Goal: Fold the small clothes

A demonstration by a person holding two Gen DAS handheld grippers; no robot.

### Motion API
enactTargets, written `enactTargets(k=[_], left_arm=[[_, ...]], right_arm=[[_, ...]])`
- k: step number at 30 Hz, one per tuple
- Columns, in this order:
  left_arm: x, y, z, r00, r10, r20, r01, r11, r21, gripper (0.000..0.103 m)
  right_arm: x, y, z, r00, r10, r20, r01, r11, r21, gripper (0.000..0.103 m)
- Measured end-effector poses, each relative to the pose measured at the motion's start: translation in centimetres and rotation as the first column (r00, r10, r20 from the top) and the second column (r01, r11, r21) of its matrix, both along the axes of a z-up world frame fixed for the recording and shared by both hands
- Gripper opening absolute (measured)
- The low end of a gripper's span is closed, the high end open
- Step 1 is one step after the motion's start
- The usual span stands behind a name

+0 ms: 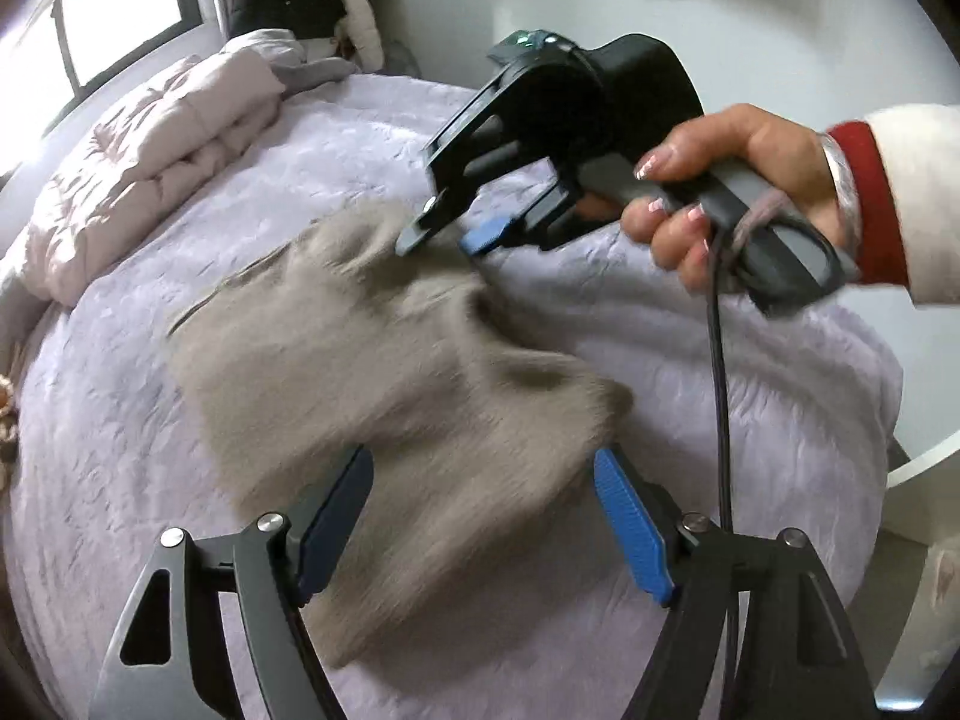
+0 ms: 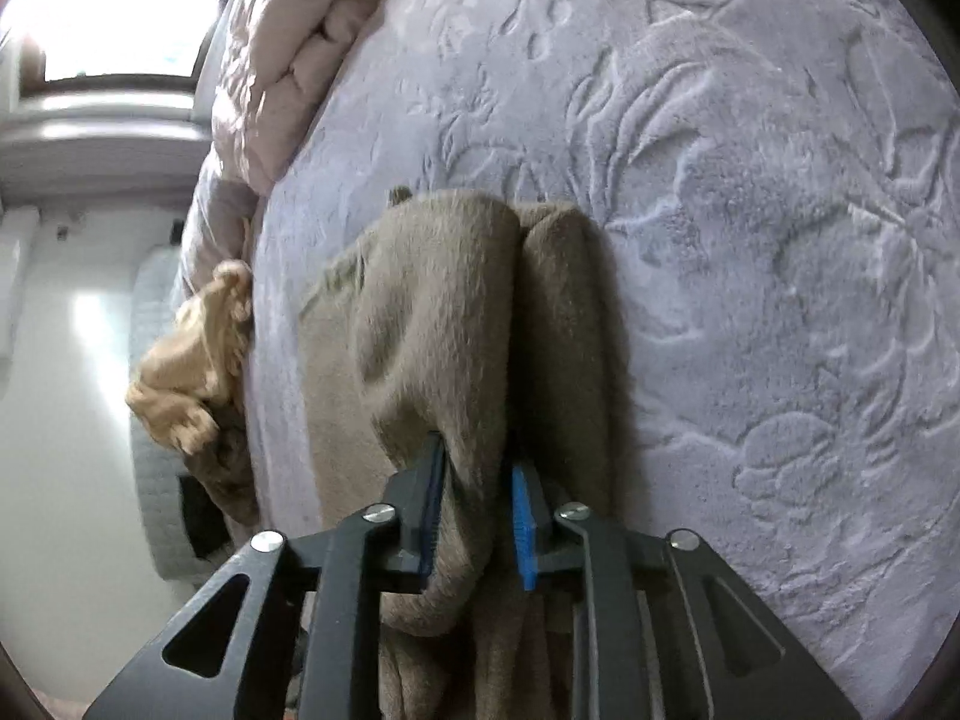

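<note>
A taupe fleece garment [image 1: 384,360] lies on the lilac bedspread [image 1: 150,480]. In the left wrist view my left gripper [image 1: 480,516] is open, its blue pads wide apart just above the near part of the garment. My right gripper [image 1: 456,234] comes in from the right in a hand and pinches the far edge of the cloth. In the right wrist view my right gripper [image 2: 474,510] is shut on a raised fold of the garment [image 2: 432,312], which bunches between the pads.
A folded pale pink quilt [image 1: 150,168] lies along the bed's far left. A tan fluffy item [image 2: 186,360] hangs off the bed edge. A window [image 1: 120,12] and dark cushions stand behind. A black cable [image 1: 720,396] hangs from the right gripper.
</note>
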State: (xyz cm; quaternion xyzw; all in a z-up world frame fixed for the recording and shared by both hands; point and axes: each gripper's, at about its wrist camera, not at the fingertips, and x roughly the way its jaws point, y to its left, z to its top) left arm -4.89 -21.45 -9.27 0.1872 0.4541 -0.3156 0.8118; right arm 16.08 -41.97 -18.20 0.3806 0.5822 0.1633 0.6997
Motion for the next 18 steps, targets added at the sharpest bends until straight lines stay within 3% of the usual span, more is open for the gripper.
enactTargets(k=[3, 4, 5, 6, 10, 13, 14, 16, 18], left_arm=[[1.0, 2.6, 0.4, 0.995, 0.093, -0.023, -0.093, 0.996, 0.004, 0.077], [1.8, 3.7, 0.5, 0.989, 0.143, -0.035, -0.143, 0.990, -0.001, 0.077], [2.5, 4.5, 0.5, 0.983, 0.180, -0.042, -0.180, 0.984, -0.004, 0.077], [3.3, 5.5, 0.5, 0.973, 0.227, -0.047, -0.227, 0.974, -0.008, 0.077], [6.4, 7.7, -1.5, 0.933, 0.350, -0.086, -0.350, 0.937, 0.022, 0.077], [8.1, 8.1, -3.6, 0.901, 0.414, -0.130, -0.407, 0.910, 0.077, 0.077], [8.5, 8.4, -3.7, 0.892, 0.429, -0.144, -0.423, 0.903, 0.073, 0.077], [8.9, 9.4, -3.5, 0.873, 0.457, -0.173, -0.457, 0.888, 0.040, 0.077], [9.3, 10.1, -3.5, 0.865, 0.472, -0.172, -0.472, 0.880, 0.042, 0.077]], right_arm=[[0.5, -0.1, 0.1, 1.000, -0.028, 0.012, 0.027, 0.999, 0.021, 0.033], [0.6, 0.1, 0.1, 1.000, -0.019, 0.003, 0.019, 1.000, -0.005, 0.028], [0.8, 0.5, 0.4, 1.000, 0.002, 0.000, -0.002, 0.999, -0.053, 0.015], [0.8, 1.0, 1.4, 0.999, 0.030, 0.024, -0.027, 0.993, -0.119, 0.015], [0.0, 2.3, 4.3, 0.989, 0.084, 0.122, -0.053, 0.970, -0.239, 0.013], [0.0, 2.4, 2.5, 0.993, 0.102, 0.065, -0.071, 0.925, -0.374, 0.011], [-0.1, 1.8, 1.4, 0.996, 0.081, 0.041, -0.059, 0.923, -0.381, 0.011], [-0.6, 0.9, 1.2, 0.999, 0.016, 0.029, -0.005, 0.939, -0.343, 0.018], [-1.6, 0.4, 2.1, 0.999, -0.023, 0.025, 0.030, 0.942, -0.335, 0.050]])
